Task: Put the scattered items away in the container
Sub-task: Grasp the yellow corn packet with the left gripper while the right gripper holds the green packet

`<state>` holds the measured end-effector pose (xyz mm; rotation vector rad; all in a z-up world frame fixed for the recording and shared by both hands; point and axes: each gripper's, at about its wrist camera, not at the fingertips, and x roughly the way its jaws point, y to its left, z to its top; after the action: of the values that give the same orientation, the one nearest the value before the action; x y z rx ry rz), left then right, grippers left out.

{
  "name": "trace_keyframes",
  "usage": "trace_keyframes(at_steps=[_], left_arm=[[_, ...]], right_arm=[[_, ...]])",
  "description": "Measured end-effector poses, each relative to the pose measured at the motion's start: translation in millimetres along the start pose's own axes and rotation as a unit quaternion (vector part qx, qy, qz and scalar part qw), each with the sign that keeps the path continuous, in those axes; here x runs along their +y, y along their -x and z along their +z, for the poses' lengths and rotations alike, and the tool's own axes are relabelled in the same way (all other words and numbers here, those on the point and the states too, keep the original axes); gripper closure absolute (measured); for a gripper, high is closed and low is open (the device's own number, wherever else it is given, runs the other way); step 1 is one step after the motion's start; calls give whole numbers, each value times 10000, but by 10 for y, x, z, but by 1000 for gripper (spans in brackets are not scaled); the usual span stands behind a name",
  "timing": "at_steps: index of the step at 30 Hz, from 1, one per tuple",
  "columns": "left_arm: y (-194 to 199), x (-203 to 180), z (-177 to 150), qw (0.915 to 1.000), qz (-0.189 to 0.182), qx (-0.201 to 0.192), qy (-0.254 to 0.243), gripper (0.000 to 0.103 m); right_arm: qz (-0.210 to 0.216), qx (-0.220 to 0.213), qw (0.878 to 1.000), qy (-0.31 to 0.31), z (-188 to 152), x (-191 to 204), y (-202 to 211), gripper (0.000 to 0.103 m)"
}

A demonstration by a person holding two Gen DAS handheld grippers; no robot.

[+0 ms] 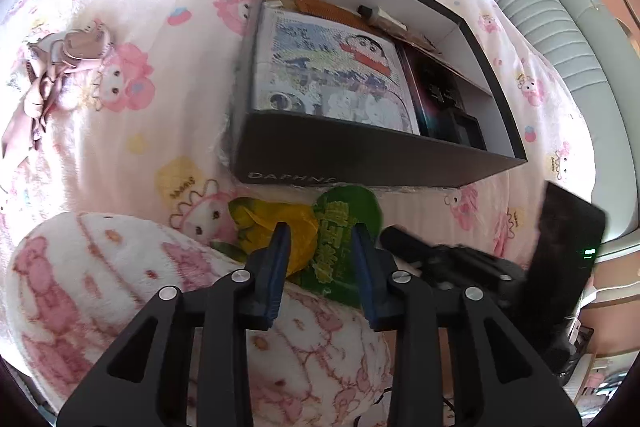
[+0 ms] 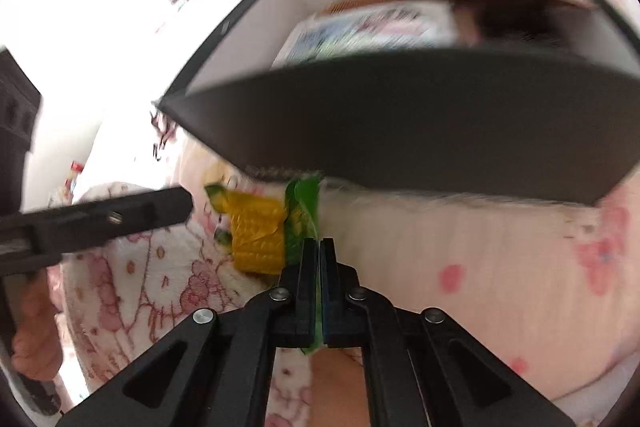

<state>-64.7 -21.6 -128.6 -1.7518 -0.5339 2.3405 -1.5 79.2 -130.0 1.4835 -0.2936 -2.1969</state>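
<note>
A green-and-yellow corn snack packet (image 2: pixel 276 227) is pinched at the foot of a dark cardboard box (image 1: pixel 360 155).

On the pink cartoon-print blanket (image 1: pixel 120 27), the left gripper (image 1: pixel 320 239) is held with its jaws apart over the packet, nothing pressed between the pads. Behind it, the box is seen holding a cartoon-printed pack (image 1: pixel 332 75) and dark items. To the right, the right gripper (image 2: pixel 319 247) is clamped tight on the packet's green edge, just before the box's front wall.

A home bedroom: a bed (image 1: pixel 120 39) under a pink cartoon-print blanket, a padded grey headboard (image 1: pixel 560 39), and a plush pillow (image 1: pixel 100 287).
</note>
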Motion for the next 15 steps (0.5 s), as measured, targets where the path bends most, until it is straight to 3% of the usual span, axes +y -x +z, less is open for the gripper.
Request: trace_keyframes(at_steps=[4, 9, 12, 13, 15], left_arm=[[-100, -122, -10, 9998, -29, 127, -160, 71], [-61, -79, 38, 10000, 56, 48, -67, 69], [-12, 1, 50, 9999, 148, -27, 18, 64], [-18, 24, 51, 9999, 157, -29, 51, 63], [-51, 80, 52, 9997, 185, -4, 146, 63]], right_arm=[[-221, -238, 9994, -155, -25, -251, 246, 103], [556, -97, 9977, -367, 5, -290, 215, 101], [810, 102, 9962, -317, 39, -146, 75, 79], [843, 205, 9957, -333, 74, -103, -50, 63], [953, 345, 9939, -442, 120, -76, -249, 58]])
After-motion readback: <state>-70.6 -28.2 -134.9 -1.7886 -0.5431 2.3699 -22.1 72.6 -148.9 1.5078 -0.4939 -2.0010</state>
